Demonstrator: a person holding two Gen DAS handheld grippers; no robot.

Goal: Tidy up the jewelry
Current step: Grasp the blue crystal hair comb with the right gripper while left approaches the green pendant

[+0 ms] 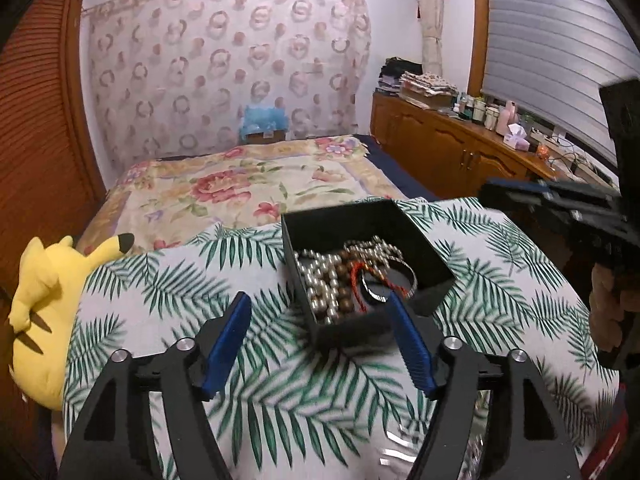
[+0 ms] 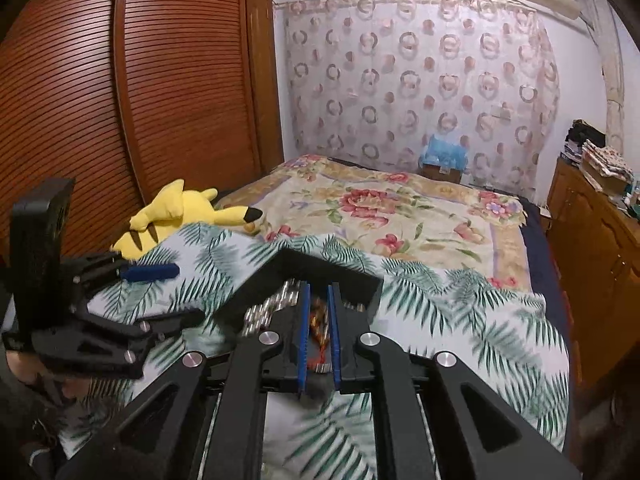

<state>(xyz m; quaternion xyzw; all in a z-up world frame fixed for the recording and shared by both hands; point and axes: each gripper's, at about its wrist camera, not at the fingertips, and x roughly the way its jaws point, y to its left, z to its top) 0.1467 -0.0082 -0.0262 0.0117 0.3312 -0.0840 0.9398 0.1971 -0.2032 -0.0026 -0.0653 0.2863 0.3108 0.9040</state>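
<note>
Jaws over the jewelry box on a palm-print cloth.

My left gripper (image 1: pixel 320 312) stands with its blue ribbed pads apart and nothing between them, low in the left wrist frame, just before the open black square box (image 1: pixel 366 260) at centre, which holds pearl-coloured beads, brown beads and a red-orange cord (image 1: pixel 358 280) in a tangle. My right gripper (image 2: pixel 318 312) has its pads nearly together low in the right wrist frame; a blurred orange strand (image 2: pixel 318 326) lies in the narrow gap, but I cannot tell whether they clamp it. A yellow plush toy (image 1: pixel 44 304) lies at left on the white cloth with green leaves (image 1: pixel 168 280).
</note>
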